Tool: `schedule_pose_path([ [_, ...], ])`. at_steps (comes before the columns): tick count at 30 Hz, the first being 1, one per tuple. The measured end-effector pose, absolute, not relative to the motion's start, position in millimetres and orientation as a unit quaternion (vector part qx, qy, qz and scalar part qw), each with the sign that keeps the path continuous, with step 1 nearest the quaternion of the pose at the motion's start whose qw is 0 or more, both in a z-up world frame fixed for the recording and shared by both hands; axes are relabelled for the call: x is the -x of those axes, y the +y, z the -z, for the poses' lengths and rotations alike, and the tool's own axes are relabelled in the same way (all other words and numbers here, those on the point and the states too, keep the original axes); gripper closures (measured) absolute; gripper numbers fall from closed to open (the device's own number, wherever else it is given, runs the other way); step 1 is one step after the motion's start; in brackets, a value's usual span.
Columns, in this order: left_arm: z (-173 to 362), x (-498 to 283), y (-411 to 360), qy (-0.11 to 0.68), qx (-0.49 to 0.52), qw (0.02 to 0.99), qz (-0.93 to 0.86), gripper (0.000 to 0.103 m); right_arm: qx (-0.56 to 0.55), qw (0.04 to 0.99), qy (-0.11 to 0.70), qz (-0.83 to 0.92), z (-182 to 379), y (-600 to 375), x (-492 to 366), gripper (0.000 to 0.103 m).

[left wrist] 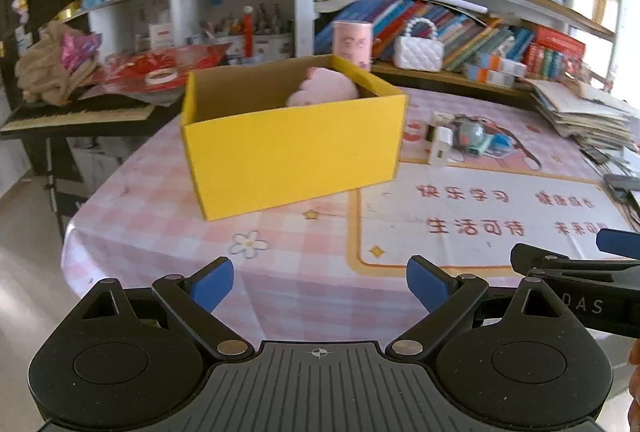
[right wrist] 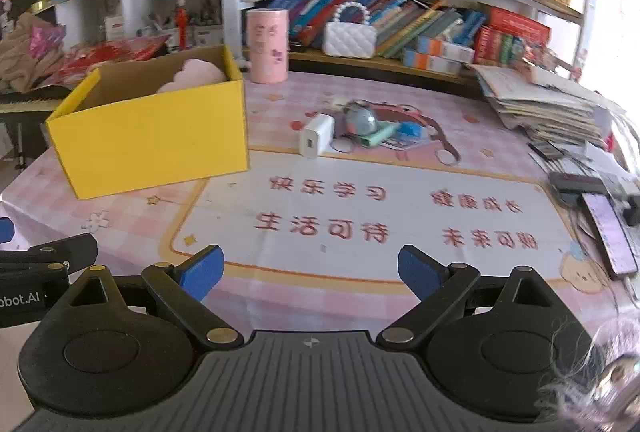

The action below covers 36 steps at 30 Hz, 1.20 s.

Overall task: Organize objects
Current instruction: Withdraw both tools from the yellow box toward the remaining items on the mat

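The yellow box sat on the worktop, a pink plush already inside; a white charger and small clutter lay beside it, probably awaiting sorting. Left gripper and right gripper hovered spread, empty, before cluttered bookshelves.
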State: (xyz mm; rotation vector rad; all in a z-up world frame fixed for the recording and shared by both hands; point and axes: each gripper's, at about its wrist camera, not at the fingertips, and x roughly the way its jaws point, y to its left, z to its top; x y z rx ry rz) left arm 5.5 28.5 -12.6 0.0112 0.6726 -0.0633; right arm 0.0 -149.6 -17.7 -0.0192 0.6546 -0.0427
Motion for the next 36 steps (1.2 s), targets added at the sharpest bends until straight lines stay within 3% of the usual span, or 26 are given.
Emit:
schedule_pose_path([
  [19, 15.9, -15.4, -24.3, 0.327, -0.033, 0.936, 0.123, 0.008, -0.013, 0.939, 0.323, 0.113, 19.0, -196.2, 24.0, 0.008],
  [36, 26.3, -53.9, -56.2, 0.347, -0.036, 0.929, 0.125, 0.008, -0.016, 0.930, 0.351, 0.111, 31.4, -228.1, -13.8, 0.008],
])
